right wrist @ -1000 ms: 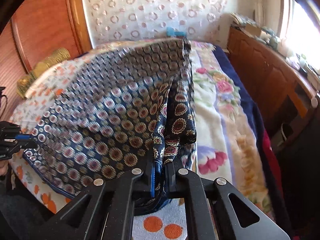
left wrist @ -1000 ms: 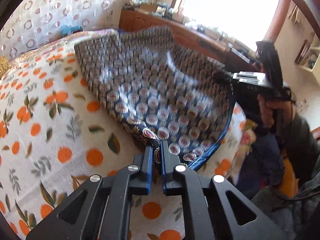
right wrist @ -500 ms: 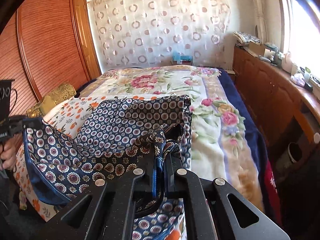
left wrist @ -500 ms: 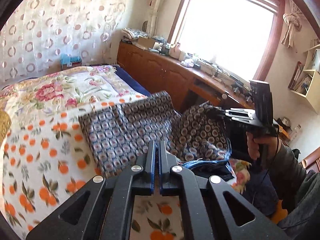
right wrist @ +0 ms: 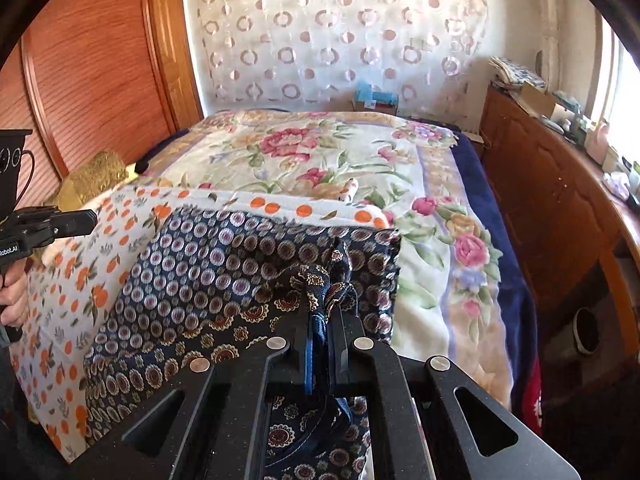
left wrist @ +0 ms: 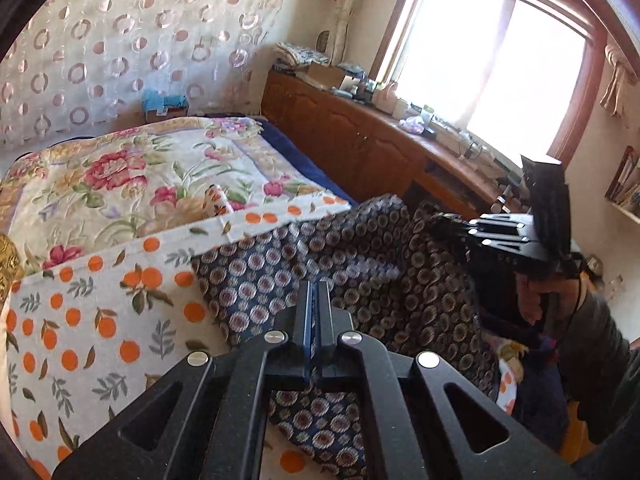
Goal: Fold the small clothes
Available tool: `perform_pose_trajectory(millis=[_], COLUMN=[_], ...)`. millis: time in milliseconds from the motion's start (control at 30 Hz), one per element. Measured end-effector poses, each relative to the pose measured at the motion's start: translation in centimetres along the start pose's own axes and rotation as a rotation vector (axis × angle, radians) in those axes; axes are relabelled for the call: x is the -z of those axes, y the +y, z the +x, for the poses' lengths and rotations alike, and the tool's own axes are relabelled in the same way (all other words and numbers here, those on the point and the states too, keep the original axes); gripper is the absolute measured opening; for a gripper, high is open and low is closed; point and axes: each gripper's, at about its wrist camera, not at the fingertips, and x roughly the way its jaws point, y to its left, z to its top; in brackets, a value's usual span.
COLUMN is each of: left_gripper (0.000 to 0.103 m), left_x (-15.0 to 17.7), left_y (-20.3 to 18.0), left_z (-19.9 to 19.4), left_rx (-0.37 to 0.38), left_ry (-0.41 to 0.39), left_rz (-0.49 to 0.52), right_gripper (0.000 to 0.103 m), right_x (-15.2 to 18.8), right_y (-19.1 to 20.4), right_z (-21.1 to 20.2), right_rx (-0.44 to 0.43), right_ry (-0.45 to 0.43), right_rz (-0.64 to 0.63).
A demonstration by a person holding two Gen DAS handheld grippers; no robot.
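A navy garment with a medallion print (left wrist: pixel 260 280) (right wrist: pixel 208 264) lies doubled over on the orange-print sheet (left wrist: pixel 100 320) at the bed's near edge. My right gripper (right wrist: pixel 324 320) is shut on a bunched fold of it, and fabric pokes up between the fingers. In the left wrist view the right gripper (left wrist: pixel 438 222) shows at the right, its tip in the cloth. My left gripper (left wrist: pixel 314 288) hangs above the garment with its pads pressed together and no cloth between them. From the right wrist view the left gripper (right wrist: pixel 90 218) has a bare tip over the sheet.
A floral blanket (right wrist: pixel 320 152) covers the far bed. A wooden cabinet (left wrist: pixel 348 140) with clutter runs under the window on the right. A wooden headboard (right wrist: pixel 100 80) and a gold cushion (right wrist: pixel 96 176) are at the left. A person's hand (right wrist: pixel 12 288) holds the left gripper.
The garment went from held up and spread to lying folded on the bed. Both grippers rose and drew back. The cloth corner left the left gripper's fingers; the right kept its hold.
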Motion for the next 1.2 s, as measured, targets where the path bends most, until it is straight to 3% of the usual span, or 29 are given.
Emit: perform_pose_trajectory(millis=[200,367,500,533,600,667,867,933,1000,1200], left_gripper=[0.002,0.002,0.003,0.005,0.043,0.044,0.044,0.044,0.044,0.044], left_x=[3.0,5.1,7.8,8.3,9.5,10.5,13.2,14.2,14.9,16.0], left_y=[-0.8,-2.9,-4.2,-4.4,-4.8,-4.9,-5.3,-6.1,-6.9,-8.4], left_z=[-0.2,-1.2,-1.9,-2.1,-2.3,-2.7,-3.2,-2.9,-2.7,-2.2], left_rx=[-0.020,-0.009,-0.014,-0.016,-0.030,-0.021,-0.004,0.022,0.035,0.023], left_ry=[0.054,0.074,0.116,0.121,0.139,0.151,0.194,0.212,0.226,0.241], left_rz=[0.025,0.046,0.061,0.067,0.068,0.059,0.000,-0.005,0.004,0.025], right_gripper=[0.004,0.004,0.004,0.004,0.004,0.004,0.024,0.037,0.044,0.045], right_x=[2.3,6.6,10.8,11.6,12.9,13.8,15.3,16.1,16.8,17.3], right_y=[-0.3,-0.9,-0.3,-0.3,0.0,0.4,1.6,2.0,2.5,4.6], right_z=[-1.9,-6.7,-7.6,-7.7,-7.7,-7.8,-8.5,-8.9,-9.2,-8.9], right_rx=[0.009,0.033,0.044,0.039,0.038,0.044,0.058,0.059,0.058,0.072], right_ry=[0.034,0.050,0.120,0.130,0.141,0.140,0.158,0.167,0.170,0.153], right_rz=[0.029,0.120,0.169,0.185,0.211,0.216,0.214,0.220,0.224,0.183])
